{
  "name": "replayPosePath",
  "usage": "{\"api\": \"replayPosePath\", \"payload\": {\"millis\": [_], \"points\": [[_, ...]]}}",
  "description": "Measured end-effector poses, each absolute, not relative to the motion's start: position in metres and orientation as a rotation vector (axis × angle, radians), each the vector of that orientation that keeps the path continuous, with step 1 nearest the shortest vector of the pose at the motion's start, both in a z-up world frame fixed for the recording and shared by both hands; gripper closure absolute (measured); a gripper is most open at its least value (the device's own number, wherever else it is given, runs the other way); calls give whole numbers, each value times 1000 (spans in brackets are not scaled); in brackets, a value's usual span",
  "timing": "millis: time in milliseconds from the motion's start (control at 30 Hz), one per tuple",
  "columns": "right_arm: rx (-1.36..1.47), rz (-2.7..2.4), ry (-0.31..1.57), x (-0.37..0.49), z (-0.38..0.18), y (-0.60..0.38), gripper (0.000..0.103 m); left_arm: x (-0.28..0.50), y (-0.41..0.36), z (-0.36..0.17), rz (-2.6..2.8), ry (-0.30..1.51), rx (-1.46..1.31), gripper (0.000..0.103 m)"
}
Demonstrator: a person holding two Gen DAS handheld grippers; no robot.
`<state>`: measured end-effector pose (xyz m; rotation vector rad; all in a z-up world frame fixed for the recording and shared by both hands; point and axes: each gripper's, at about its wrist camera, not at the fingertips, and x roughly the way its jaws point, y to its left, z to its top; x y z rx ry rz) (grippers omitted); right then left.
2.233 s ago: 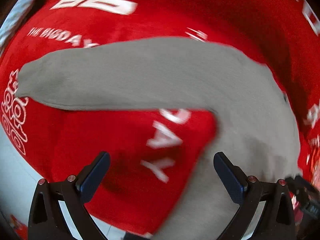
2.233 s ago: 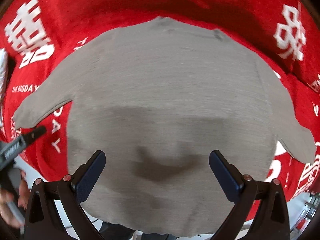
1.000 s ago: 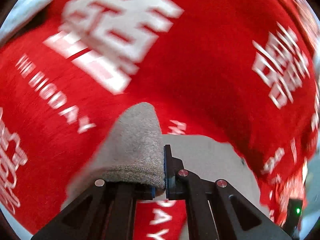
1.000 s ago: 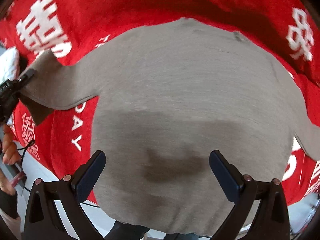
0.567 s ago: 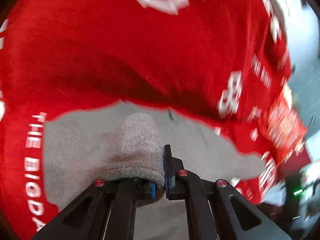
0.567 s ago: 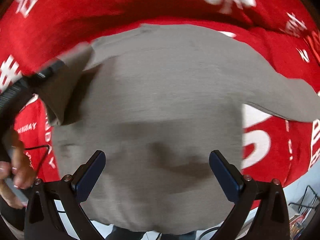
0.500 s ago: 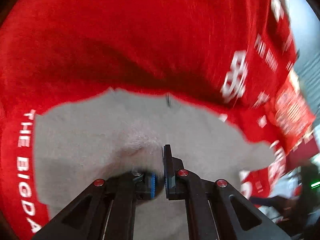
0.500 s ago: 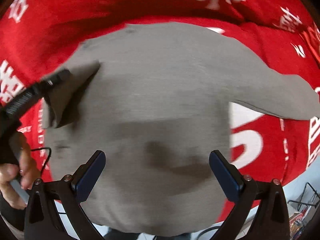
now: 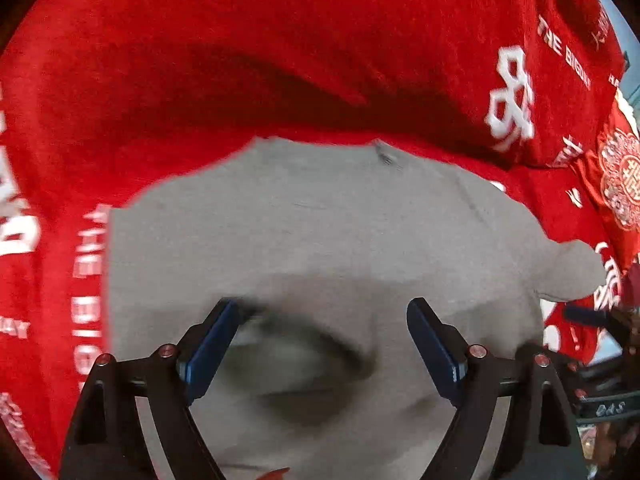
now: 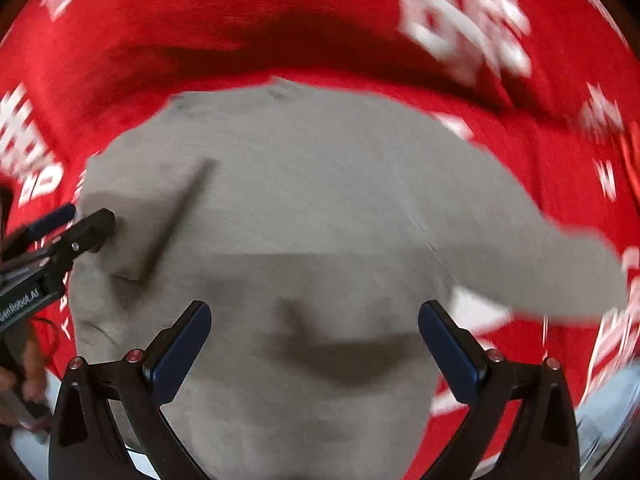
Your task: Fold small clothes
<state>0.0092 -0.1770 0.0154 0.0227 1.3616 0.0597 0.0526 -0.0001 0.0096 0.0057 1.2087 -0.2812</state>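
- Sweater [image 10: 300, 208], grey, flat on red cloth [image 10: 280, 20]: nine-o'clock sleeve [image 10: 148, 220] folded in; three-o'clock sleeve [image 10: 560, 272] and body unfolded.
- Left tongs [image 9: 320, 344]: just opened, empty.
- Right tongs [image 10: 316, 344]: apart, empty.

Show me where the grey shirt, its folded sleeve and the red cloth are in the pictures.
grey shirt [image 10: 320, 208]: right wrist view, middle of its body.
folded sleeve [image 10: 148, 224]: right wrist view, flat part lying over the shirt's body.
red cloth [image 9: 240, 60]: left wrist view, bare part above the shirt.
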Motion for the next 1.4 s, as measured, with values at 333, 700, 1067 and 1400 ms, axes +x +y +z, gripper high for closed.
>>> {"api": "replayPosePath", "payload": {"millis": [333,700,1067,1400], "points": [[-629,251,1188,30,-16,-35,1,73,139,-21,126,1328,-103,16],[117,-8,1206,63,5,-164,98,70,126,-59,115,1346,-62,16],[-274,386,1179,5,9,-74,26,72,112,-53,111,1341,11,16],[128,35,1172,36,11,-151,102,72,106,-56,109,1322,39,16]]}}
